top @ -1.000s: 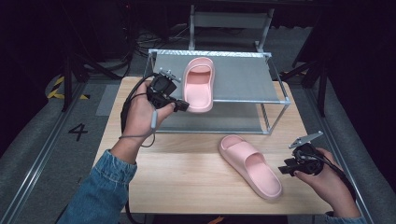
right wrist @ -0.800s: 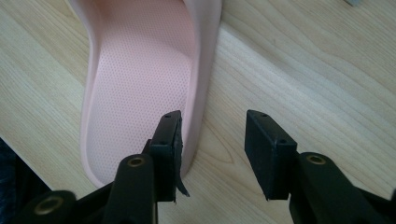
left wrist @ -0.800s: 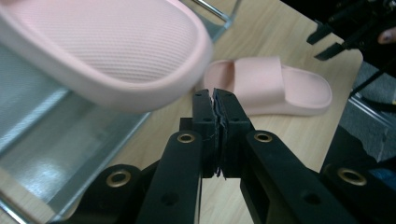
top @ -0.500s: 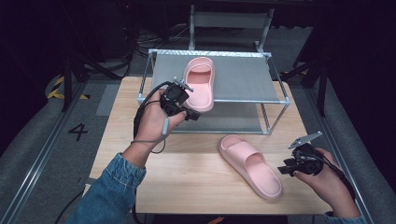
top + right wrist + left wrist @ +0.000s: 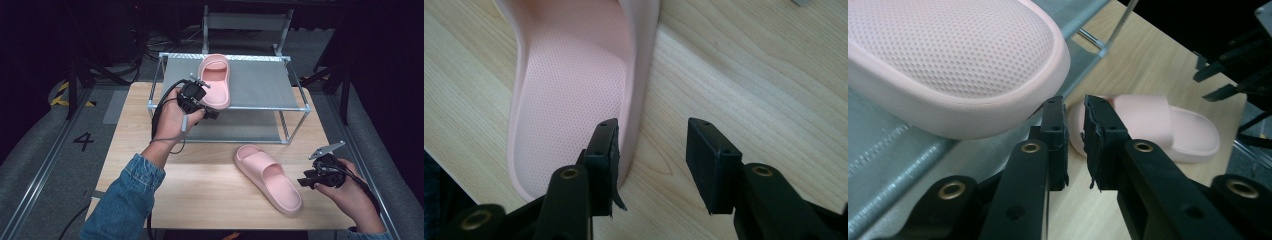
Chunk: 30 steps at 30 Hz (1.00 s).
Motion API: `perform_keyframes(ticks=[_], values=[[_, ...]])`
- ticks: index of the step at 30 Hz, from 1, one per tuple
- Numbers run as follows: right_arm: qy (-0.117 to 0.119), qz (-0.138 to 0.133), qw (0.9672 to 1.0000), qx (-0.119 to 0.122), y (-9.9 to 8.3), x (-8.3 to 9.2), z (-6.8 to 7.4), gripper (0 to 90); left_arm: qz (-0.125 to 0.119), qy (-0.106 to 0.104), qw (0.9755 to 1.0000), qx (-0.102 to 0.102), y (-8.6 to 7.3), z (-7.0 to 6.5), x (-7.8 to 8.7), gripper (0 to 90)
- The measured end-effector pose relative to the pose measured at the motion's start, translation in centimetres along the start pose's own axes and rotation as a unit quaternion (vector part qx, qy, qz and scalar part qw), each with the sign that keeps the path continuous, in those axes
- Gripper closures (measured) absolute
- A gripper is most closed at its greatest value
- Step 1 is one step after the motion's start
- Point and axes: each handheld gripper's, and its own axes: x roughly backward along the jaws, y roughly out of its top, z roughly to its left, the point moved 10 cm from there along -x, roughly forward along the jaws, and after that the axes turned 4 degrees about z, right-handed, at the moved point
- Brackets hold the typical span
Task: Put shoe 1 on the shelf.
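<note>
A pink slipper (image 5: 215, 80) lies on the top shelf of a metal rack (image 5: 260, 106), toe pointing away, and its heel (image 5: 948, 60) hangs over the front rail. My left gripper (image 5: 211, 113) sits right at that heel, just below and beside it. Its jaws (image 5: 1074, 107) stand almost together with nothing between them. The second pink slipper (image 5: 270, 177) lies flat on the wooden table (image 5: 200, 185). My right gripper (image 5: 303, 181) hovers open by its right side. In the right gripper view (image 5: 651, 130), one jaw is over the slipper's rim (image 5: 569, 75) and the other over bare wood.
The rack has a lower shelf (image 5: 235, 131) under the top one, and its legs stand on the table's far half. The table's edges drop to dark floor on both sides. The right gripper (image 5: 1218, 80) appears far off in the left gripper view.
My left gripper has slid to the right along the front of the rack, from left of the slipper's heel to under it. The right gripper and the table slipper have stayed put.
</note>
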Motion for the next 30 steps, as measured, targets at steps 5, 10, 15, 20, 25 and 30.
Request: perform_keyframes(ticks=[5,10,15,20,25,30], values=[[0.000,-0.002,1.0000,-0.002,0.0,0.2,-0.1,57.6,-0.002,0.008,0.9999,0.013,0.5,1.1,-0.4,79.0],[0.001,0.000,1.0000,-0.001,-0.1,0.1,-0.1,57.7,0.001,0.017,0.9997,0.015,1.0,1.7,-0.6,79.1],[0.002,-0.001,1.0000,-0.002,-0.1,0.2,0.0,57.6,0.008,0.013,0.9997,0.017,1.0,1.8,-0.9,78.8],[0.000,-0.001,1.0000,-0.003,-0.2,0.2,-0.1,57.6,0.017,0.008,0.9997,0.013,0.9,1.5,-1.2,74.2],[0.000,-0.001,1.0000,-0.003,-0.2,0.3,-0.1,57.5,0.021,0.027,0.9994,-0.006,0.6,1.1,-0.8,61.8],[-0.002,0.000,1.0000,-0.002,-0.1,0.1,0.0,57.2,0.016,0.037,0.9990,-0.022,-0.2,0.5,0.6,54.2]])
